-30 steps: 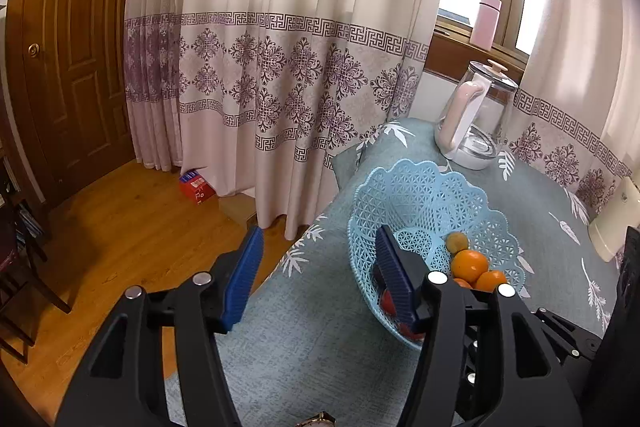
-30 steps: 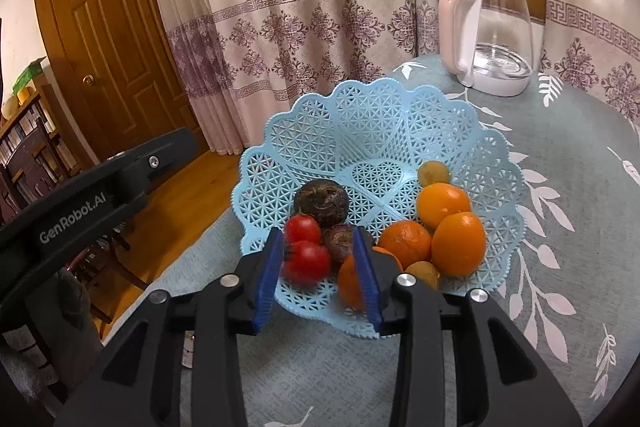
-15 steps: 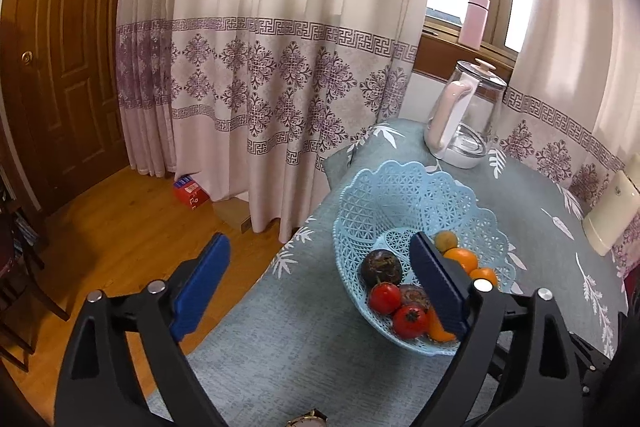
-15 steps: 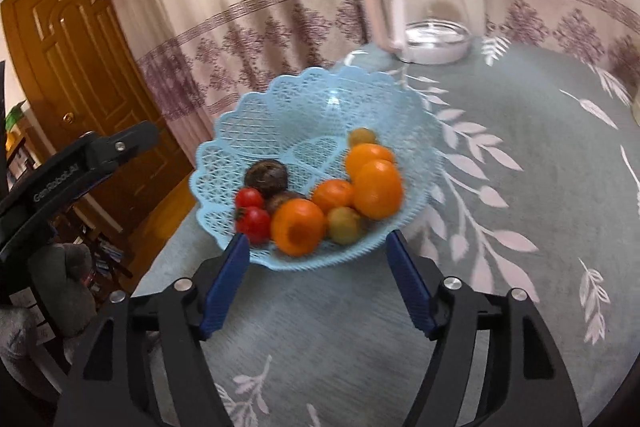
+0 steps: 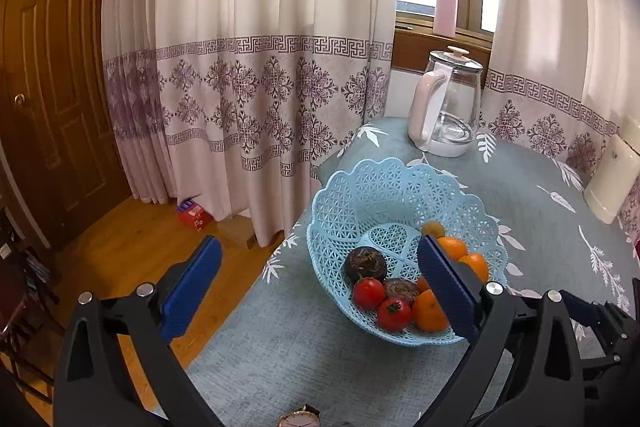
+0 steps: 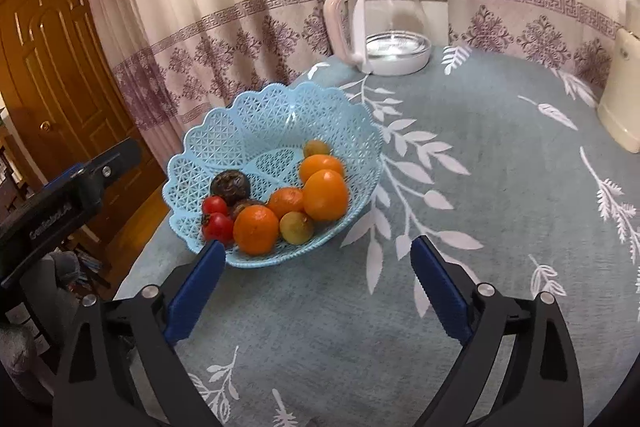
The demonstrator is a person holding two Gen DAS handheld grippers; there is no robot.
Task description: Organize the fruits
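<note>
The right tool [image 6: 314, 281] is spread wide and empty, hanging over the table [image 6: 500, 163] just short of the basket [image 6: 240, 131]; the left tool [image 5: 318, 285] is likewise released and holds nothing, its right pad crossing in front of the oranges [image 5: 452, 247]. All the fruit I can see sits in the basket: 2 tomatoes [image 6: 218, 225], 4 oranges, 2 dark round fruits [image 6: 231, 187] and 2 small greenish ones [image 6: 296, 227]. The basket stands near the table's edge, so, as I judge it, a careless nudge from either tool could tip it toward the floor [image 5: 132, 247]. Only the left view shows a watch [image 5: 298, 419] lying near the table's front edge; only the right view shows the greenish fruit at the front of the pile and the left tool from the side.
</note>
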